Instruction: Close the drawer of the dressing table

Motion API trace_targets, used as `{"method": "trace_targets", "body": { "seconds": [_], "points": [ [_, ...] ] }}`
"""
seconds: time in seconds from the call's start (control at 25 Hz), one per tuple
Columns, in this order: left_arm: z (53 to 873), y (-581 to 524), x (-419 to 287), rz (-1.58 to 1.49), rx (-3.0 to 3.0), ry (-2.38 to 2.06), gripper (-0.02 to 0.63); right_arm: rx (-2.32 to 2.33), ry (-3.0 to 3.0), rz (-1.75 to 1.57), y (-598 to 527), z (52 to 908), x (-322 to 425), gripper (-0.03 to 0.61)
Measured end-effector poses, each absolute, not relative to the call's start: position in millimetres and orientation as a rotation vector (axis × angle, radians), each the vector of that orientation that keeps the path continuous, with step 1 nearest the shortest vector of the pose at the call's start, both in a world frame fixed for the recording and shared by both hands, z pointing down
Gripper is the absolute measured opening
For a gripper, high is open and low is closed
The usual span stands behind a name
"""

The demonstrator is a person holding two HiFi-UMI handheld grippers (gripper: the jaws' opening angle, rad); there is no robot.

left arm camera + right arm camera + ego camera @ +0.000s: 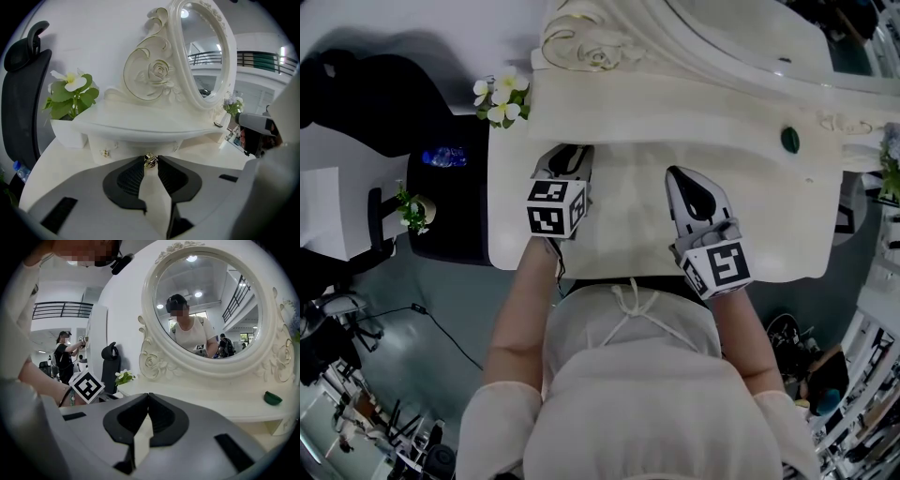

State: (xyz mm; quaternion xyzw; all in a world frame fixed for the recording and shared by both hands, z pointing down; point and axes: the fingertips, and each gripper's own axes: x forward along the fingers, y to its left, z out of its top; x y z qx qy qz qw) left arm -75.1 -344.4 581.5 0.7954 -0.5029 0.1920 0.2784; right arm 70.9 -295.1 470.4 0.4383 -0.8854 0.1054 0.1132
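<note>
The white dressing table [628, 220] carries a raised shelf with an oval mirror [206, 51]. Under the shelf's front edge, a small gold drawer knob [150, 161] sits pinched between the tips of my left gripper [151, 164]; the drawer front [136, 143] shows just behind it. In the head view the left gripper [570, 150] points at the shelf's lower edge, left of centre. Over the tabletop further right, my right gripper [678, 172] hovers with its jaws [149, 397] together and nothing in them. How far out the drawer stands I cannot tell.
A second small gold knob [105, 153] sits left of the held one. A white flower pot [502, 98] stands at the table's left end and a green dish [789, 141] on the shelf at right. A black chair [441, 211] stands left of the table.
</note>
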Motion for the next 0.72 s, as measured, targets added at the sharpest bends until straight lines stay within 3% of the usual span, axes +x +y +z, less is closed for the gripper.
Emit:
{"method": "trace_targets", "body": {
  "seconds": [0.24,0.36,0.48,0.72],
  "points": [
    [582.0,-342.0,-71.6,0.538,2.14,-1.335,0.117,1.266,-2.607,0.286,-289.9,465.6,64.6,0.006],
    [581.1,-336.5,-68.2,0.571,2.161,-1.319,0.256,1.257,-2.609,0.276,-285.9,462.9,61.8,0.006],
    [570.5,-332.4,-73.3,0.553,2.171,-1.373,0.293,1.251,-2.611,0.265,-281.8,462.1,60.6,0.006],
    [527.6,-313.0,-86.6,0.478,2.216,-1.442,0.299,1.27,-2.605,0.252,-271.5,455.2,63.2,0.006]
  ]
}}
